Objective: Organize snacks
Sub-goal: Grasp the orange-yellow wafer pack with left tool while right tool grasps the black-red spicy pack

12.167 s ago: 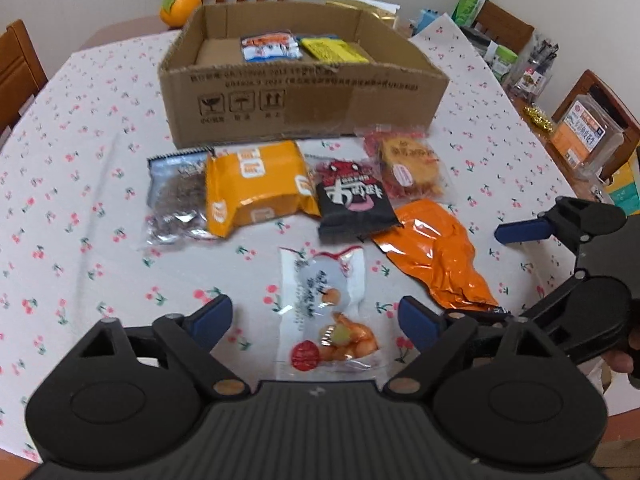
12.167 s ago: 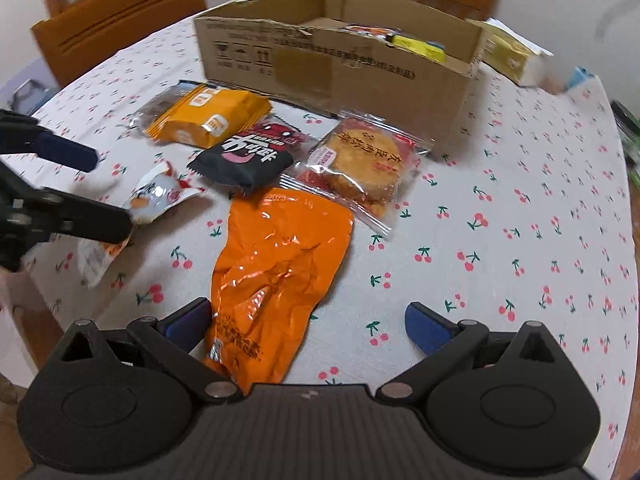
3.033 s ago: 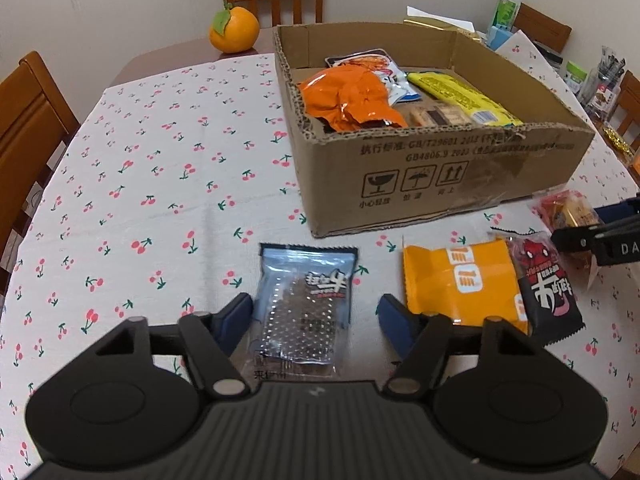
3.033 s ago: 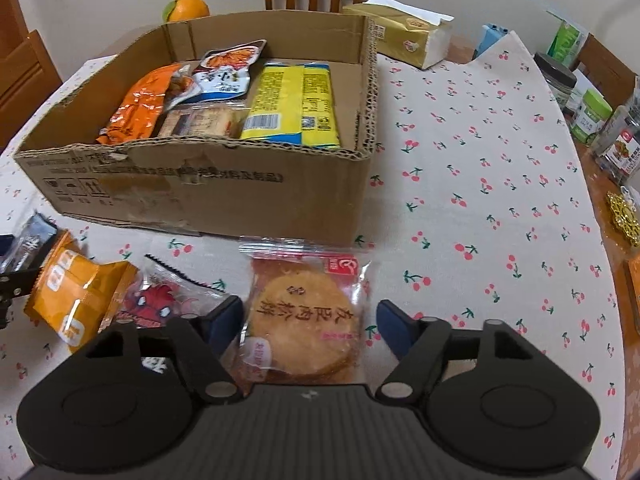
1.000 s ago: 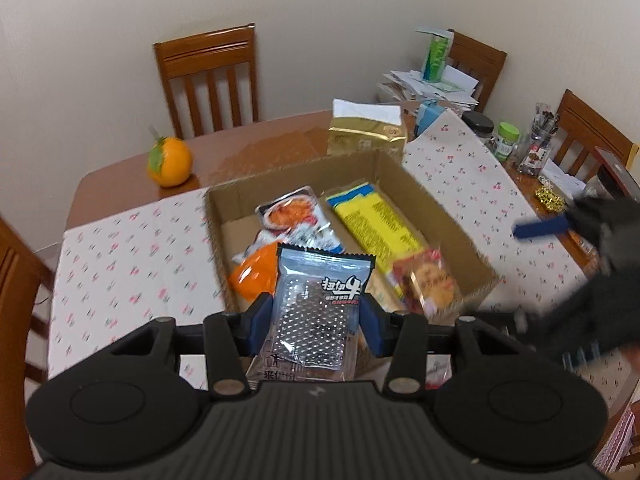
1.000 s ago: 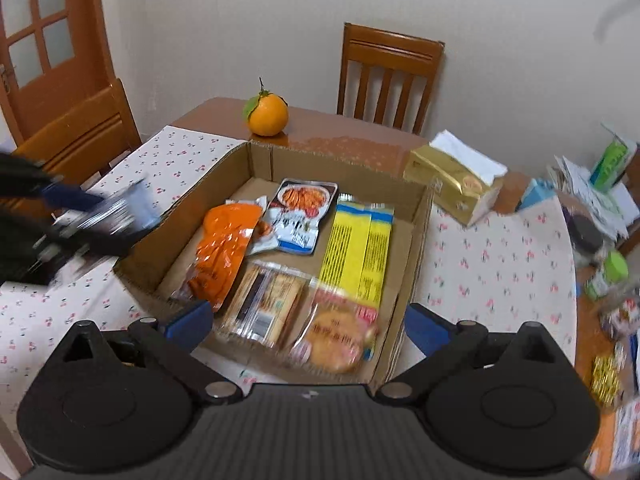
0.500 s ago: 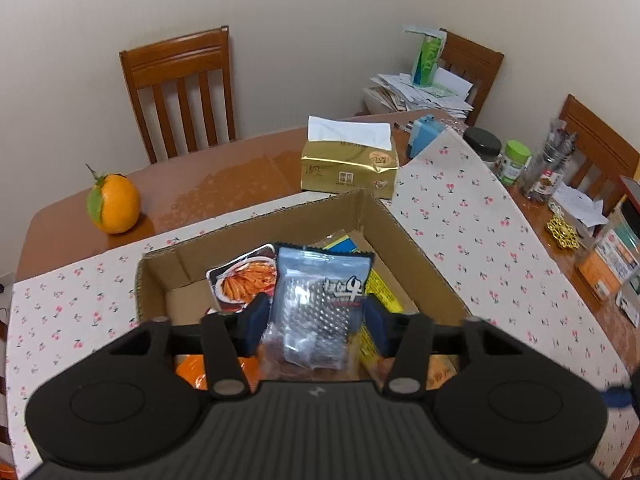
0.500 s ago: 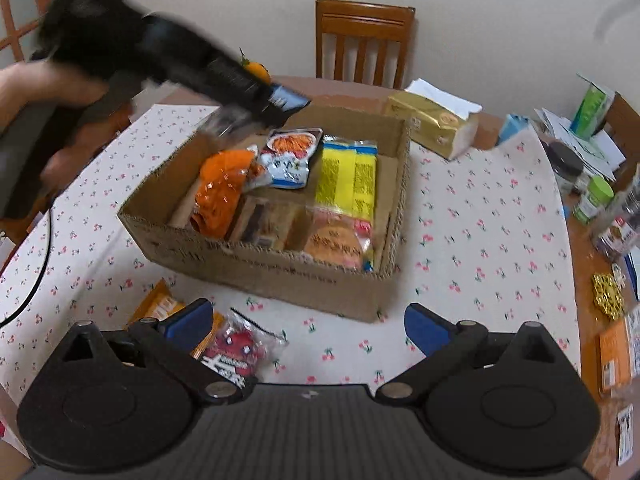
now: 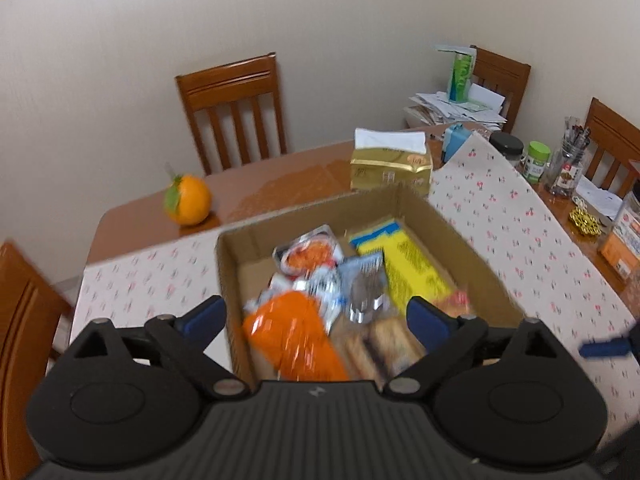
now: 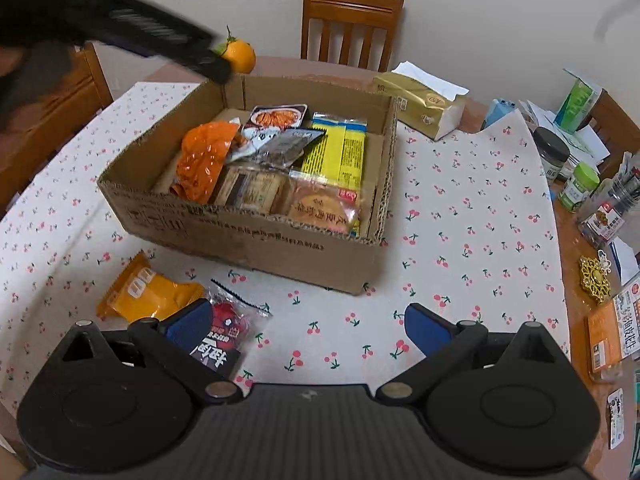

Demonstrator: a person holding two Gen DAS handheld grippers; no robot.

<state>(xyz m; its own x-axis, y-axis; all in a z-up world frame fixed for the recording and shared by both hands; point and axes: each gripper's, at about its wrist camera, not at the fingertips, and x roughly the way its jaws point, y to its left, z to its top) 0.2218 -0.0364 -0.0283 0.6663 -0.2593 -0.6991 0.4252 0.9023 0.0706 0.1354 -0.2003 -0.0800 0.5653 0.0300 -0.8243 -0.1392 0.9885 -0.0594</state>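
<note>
The cardboard box [image 10: 256, 236] holds several snacks: an orange bag [image 10: 202, 160], a yellow pack [image 10: 340, 152], a round cake pack [image 10: 320, 208]. The silver-blue packet [image 9: 366, 292] lies loose on top of them, also seen as silver-blue packet [image 10: 288, 144]. My left gripper [image 9: 316, 318] hangs above the box with its jaws opening wide and nothing between them. Its blurred black body [image 10: 140, 32] shows over the box's far left corner. My right gripper [image 10: 306, 324] is open over the tablecloth in front of the box. An orange-yellow pack [image 10: 148, 294] and a black-red pack [image 10: 224, 336] lie by its left finger.
An orange fruit [image 9: 188, 200] and a gold tissue box [image 9: 390, 168] sit behind the box. Jars [image 10: 576, 184] and papers crowd the table's right edge. Wooden chairs [image 9: 236, 108] stand around the table.
The left jaws have spread and the silver-blue packet has dropped from them into the box. The right gripper has come down toward the two packs in front of the box.
</note>
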